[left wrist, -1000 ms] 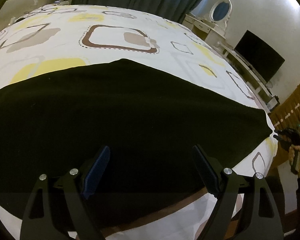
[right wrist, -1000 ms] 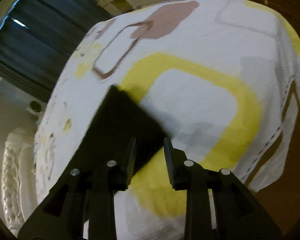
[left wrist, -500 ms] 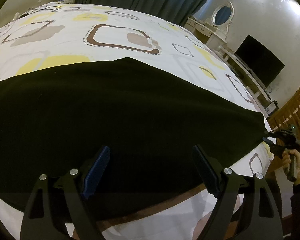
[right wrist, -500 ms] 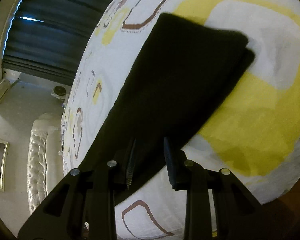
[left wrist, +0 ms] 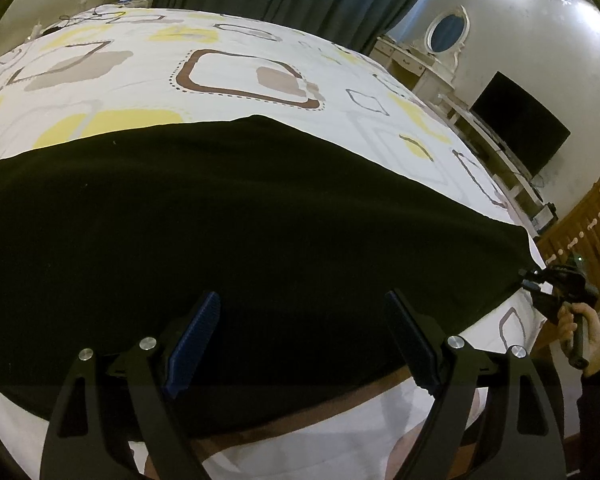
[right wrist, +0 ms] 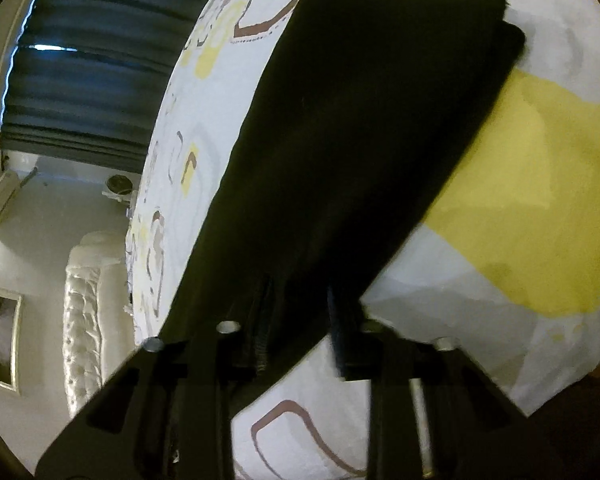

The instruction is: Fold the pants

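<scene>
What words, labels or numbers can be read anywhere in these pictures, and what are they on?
None can be read.
The bed sheet carries only brown, grey and yellow shapes.
The black pants show no tag or print.
The dark TV screen is blank.

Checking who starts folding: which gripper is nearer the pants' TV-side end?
Right. The right gripper is at that end of the pants, jaws just closing around cloth; the left gripper hovers open over their middle.
</scene>
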{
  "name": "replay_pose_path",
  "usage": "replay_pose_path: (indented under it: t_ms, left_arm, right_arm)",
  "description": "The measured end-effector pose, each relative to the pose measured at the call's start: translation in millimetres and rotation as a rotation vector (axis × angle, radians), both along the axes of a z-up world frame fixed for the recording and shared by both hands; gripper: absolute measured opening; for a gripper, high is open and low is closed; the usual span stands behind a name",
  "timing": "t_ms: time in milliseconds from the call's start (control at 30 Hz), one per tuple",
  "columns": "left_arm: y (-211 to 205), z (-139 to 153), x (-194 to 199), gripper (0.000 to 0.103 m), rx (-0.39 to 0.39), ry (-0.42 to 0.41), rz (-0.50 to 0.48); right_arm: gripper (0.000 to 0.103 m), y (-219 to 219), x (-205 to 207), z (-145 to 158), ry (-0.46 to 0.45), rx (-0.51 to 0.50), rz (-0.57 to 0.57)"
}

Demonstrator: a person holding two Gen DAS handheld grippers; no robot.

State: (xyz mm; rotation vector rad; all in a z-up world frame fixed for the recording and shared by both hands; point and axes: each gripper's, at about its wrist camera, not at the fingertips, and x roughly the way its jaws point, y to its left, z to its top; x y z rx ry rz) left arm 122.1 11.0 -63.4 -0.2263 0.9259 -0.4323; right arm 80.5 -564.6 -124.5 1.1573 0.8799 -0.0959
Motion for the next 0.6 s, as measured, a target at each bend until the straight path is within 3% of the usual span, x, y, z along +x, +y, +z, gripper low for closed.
replay_pose_path:
  t_ms: [233,400,533,600]
  left_arm:
    - [5.0,0.6,-3.1,0.083,-0.016,0.006,0.005]
    - [6.1,-0.6,-5.6,0.083,0.005,-0.006,-0.01]
    - [12.9,1.9,-6.8,0.083,0.027,-0.023,0.01]
    - [22.9,3.5,-5.9,0.083,0.021,-0.031,0.04]
  right_arm:
    - [0.005,1.2,-16.0,9.9,-0.045,-0.051,-0.022]
    - [0.005,-4.0,-19.1,-10.8,-0.014,-0.023,-0.022]
    - [0.009,1.9,-14.6,6.6,-0.002,-0.124,-0.001]
    - [0.014,2.1,-21.2,24.2,0.034,-0.258,-0.021]
